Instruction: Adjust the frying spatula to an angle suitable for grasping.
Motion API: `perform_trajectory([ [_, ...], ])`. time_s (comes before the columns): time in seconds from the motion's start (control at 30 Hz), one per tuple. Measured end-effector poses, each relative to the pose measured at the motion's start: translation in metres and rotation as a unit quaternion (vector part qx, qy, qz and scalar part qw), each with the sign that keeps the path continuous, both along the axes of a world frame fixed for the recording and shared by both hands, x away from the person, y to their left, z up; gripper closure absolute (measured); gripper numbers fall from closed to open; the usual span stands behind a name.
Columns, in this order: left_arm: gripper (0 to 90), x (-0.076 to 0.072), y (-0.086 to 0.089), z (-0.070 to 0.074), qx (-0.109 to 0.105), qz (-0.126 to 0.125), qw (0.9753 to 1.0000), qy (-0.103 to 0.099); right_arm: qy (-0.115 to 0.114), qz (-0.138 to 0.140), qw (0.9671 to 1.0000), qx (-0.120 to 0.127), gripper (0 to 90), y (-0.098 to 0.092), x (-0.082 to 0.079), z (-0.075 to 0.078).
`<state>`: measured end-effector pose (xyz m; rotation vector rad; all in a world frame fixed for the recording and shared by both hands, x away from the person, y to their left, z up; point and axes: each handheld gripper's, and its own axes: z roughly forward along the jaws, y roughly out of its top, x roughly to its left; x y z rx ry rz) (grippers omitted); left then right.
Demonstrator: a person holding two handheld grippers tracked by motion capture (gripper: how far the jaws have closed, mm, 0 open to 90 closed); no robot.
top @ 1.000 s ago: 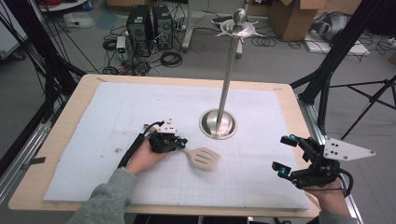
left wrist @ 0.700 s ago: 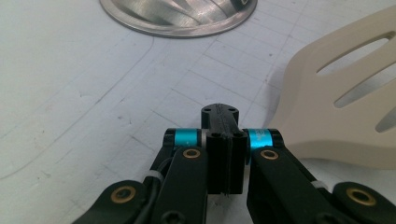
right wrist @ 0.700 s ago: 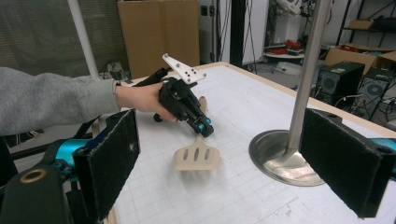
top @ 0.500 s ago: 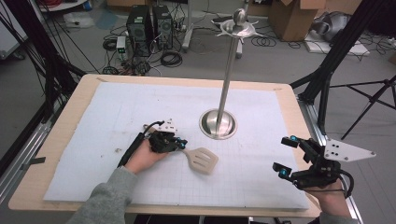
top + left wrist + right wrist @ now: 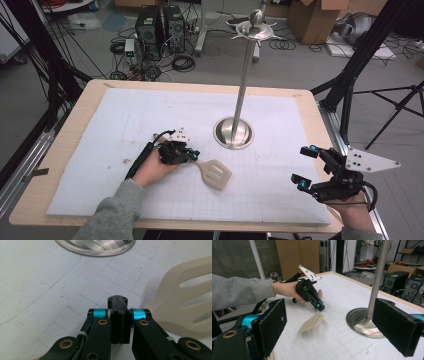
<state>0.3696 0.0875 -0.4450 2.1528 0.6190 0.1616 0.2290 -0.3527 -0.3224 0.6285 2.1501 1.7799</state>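
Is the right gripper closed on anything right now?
No: in the right gripper view the right gripper has its two black padded jaws standing wide apart with bare white table mat between them.

Two wide-apart black jaws of the right gripper (image 5: 337, 327) at lower left and lower right. Between them, mid-frame: cream slotted spatula (image 5: 311, 322), handle at the left gripper (image 5: 320, 306). Steel stand (image 5: 372, 302) at right.
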Motion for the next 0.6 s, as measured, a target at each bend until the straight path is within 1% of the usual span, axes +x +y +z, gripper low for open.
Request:
perform_trajectory([
  [0.07, 89.6, -0.001, 0.001, 0.000, 0.000, -0.002, 1.0000, 0.002, -0.004, 0.001, 1.0000, 0.001, 11.4, 0.001, 0.001, 0.000],
  [0.1, 89.7, -0.002, 0.001, 0.000, 0.001, -0.002, 1.0000, 0.004, 0.002, 0.003, 1.0000, -0.001, 11.4, 0.001, 0.001, 0.000],
  [0.13, 89.7, -0.003, 0.002, 0.000, 0.001, -0.003, 1.0000, 0.003, 0.002, 0.003, 1.0000, -0.001, 11.4, 0.001, 0.001, 0.000],
  [0.17, 89.7, -0.004, 0.002, 0.001, 0.002, -0.004, 1.0000, 0.003, -0.003, 0.003, 1.0000, -0.001, 11.4, 0.001, 0.002, 0.000],
  [0.3, 89.7, -0.008, 0.003, 0.002, 0.010, -0.005, 0.9999, 0.001, -0.001, 0.006, 1.0000, 0.001, 11.4, 0.002, 0.003, 0.000],
  [0.33, 89.6, -0.008, 0.003, 0.002, 0.012, -0.005, 0.9999, 0.001, -0.005, 0.007, 1.0000, 0.001, 11.4, 0.003, 0.005, 0.001],
  [0.4, 89.6, -0.011, 0.005, 0.003, 0.015, -0.008, 0.9999, 0.000, 0.000, 0.009, 1.0000, 0.002, 11.4, 0.004, 0.005, 0.001],
  [0.43, 89.6, -0.011, 0.005, 0.003, 0.015, -0.008, 0.9999, 0.000, 0.000, 0.009, 1.0000, 0.002, 11.4, 0.004, 0.005, 0.001],
  [0.47, 89.6, -0.012, 0.006, 0.002, 0.008, -0.008, 0.9999, 0.000, -0.006, 0.010, 0.9999, 0.000, 11.4, 0.005, 0.007, 0.001],
  [0.53, 89.6, -0.013, 0.009, 0.001, 0.002, -0.010, 0.9999, 0.004, -0.002, 0.011, 0.9999, 0.001, 11.4, 0.006, 0.008, 0.001],
  [0.6, 89.7, -0.015, 0.011, 0.001, 0.005, -0.011, 0.9999, 0.005, -0.003, 0.014, 0.9999, 0.001, 11.4, 0.007, 0.009, 0.001],
])
